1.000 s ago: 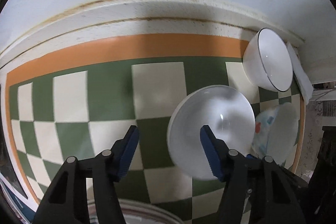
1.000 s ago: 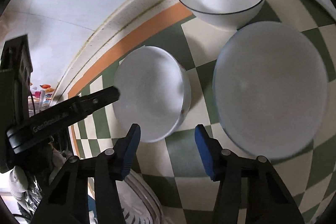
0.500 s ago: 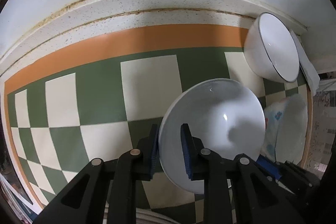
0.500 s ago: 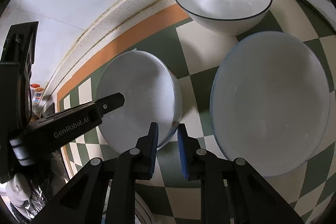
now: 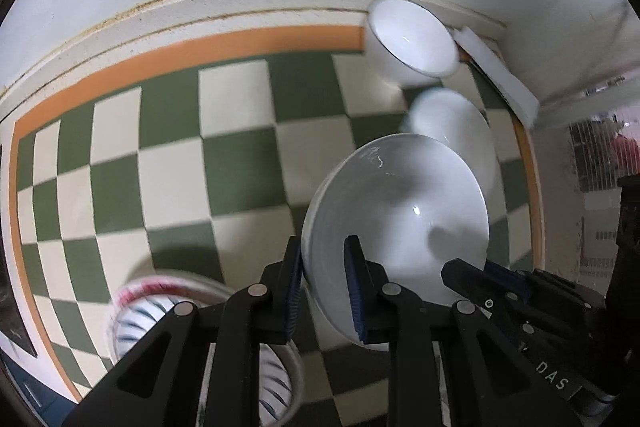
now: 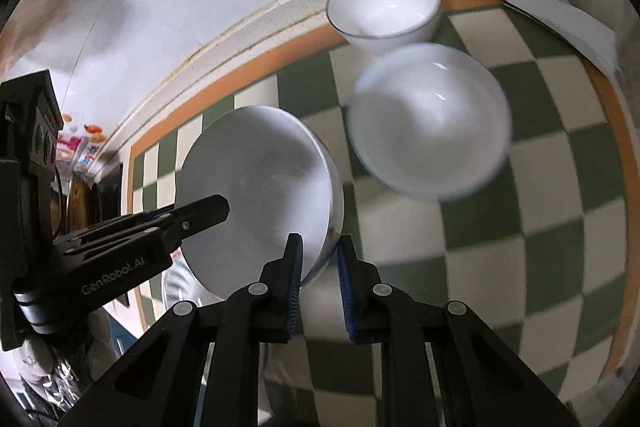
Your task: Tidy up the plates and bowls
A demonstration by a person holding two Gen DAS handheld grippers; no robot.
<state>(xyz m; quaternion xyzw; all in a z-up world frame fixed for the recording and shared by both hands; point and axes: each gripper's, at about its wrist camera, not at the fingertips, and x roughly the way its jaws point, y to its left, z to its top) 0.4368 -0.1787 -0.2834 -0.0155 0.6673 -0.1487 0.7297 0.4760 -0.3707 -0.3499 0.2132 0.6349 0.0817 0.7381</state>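
Observation:
A plain white bowl (image 5: pixel 400 211) is held between both grippers and lifted above the checkered mat. My left gripper (image 5: pixel 324 291) is shut on its left rim. My right gripper (image 6: pixel 318 279) is shut on its right rim; the same bowl (image 6: pixel 256 195) fills the middle of the right wrist view. A second white bowl (image 6: pixel 430 119) sits on the mat beyond it, also in the left wrist view (image 5: pixel 460 123). A dark-rimmed white bowl (image 6: pixel 384 7) stands by the back wall, also in the left wrist view (image 5: pixel 412 39).
A striped bowl with a red rim (image 5: pixel 160 311) sits on the green-and-cream checkered mat (image 5: pixel 172 155) below my left gripper. A white folded sheet (image 6: pixel 544 11) leans at the right wall. The mat's orange border (image 5: pixel 200 47) runs along the back ledge.
Both grippers closed on the white bowl's opposite rims, then lifted it up and back from the mat. The other bowls now look farther away.

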